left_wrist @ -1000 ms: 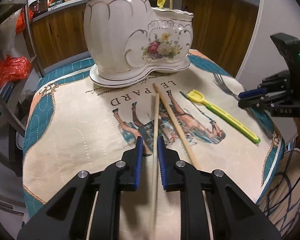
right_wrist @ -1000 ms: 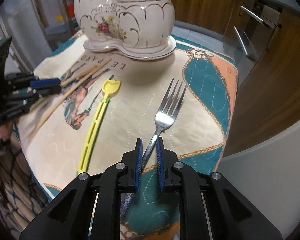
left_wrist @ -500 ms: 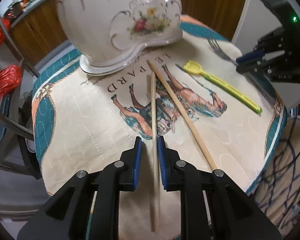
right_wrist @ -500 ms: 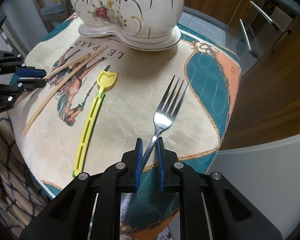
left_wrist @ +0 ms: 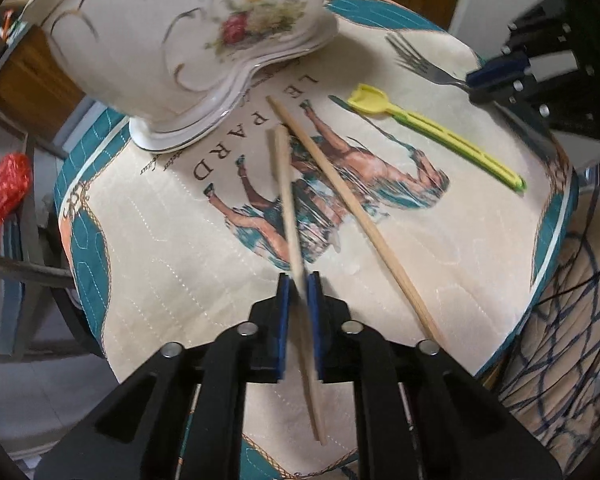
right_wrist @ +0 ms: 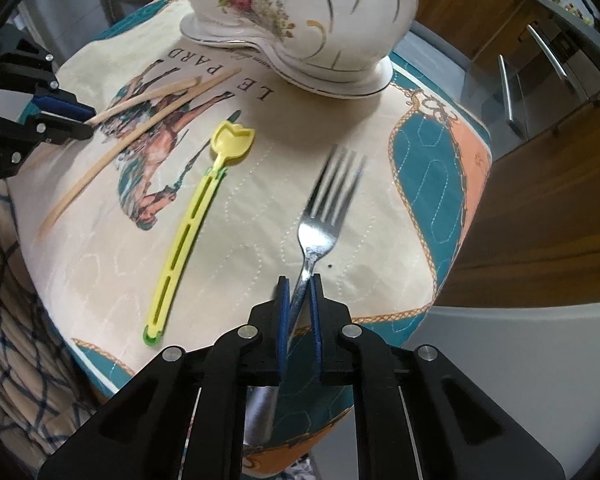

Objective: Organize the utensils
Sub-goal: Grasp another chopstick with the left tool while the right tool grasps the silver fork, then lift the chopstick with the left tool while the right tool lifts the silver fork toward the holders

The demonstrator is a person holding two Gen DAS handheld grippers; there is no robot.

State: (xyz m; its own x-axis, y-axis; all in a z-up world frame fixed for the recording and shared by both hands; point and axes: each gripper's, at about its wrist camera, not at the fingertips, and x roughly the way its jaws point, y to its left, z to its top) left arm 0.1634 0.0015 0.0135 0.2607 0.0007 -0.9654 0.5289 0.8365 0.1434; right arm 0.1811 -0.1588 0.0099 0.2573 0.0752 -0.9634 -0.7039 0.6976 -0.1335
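My left gripper (left_wrist: pixel 297 286) is shut on a wooden chopstick (left_wrist: pixel 286 184) and holds it lifted above the printed cloth, its tip toward the white floral ceramic holder (left_wrist: pixel 188 40). A second chopstick (left_wrist: pixel 352 216) lies on the cloth to its right. My right gripper (right_wrist: pixel 299 290) is shut on the handle of a metal fork (right_wrist: pixel 324 216), tines raised toward the holder (right_wrist: pixel 312 12). A yellow plastic scoop (right_wrist: pixel 196 216) lies flat between the fork and the chopsticks. The left gripper (right_wrist: pixel 84 120) also shows at the left in the right wrist view.
The round table is covered by a cream, teal and peach cloth (left_wrist: pixel 148 232). Its edge falls off close behind both grippers. A checked fabric (left_wrist: pixel 560 352) hangs at one side. Wooden cabinets (right_wrist: pixel 540 140) and a red bag (left_wrist: pixel 4 196) stand beyond.
Both grippers have risen and tilted downward over the table. The chopstick in the left one and the fork in the right one have lifted off the cloth.
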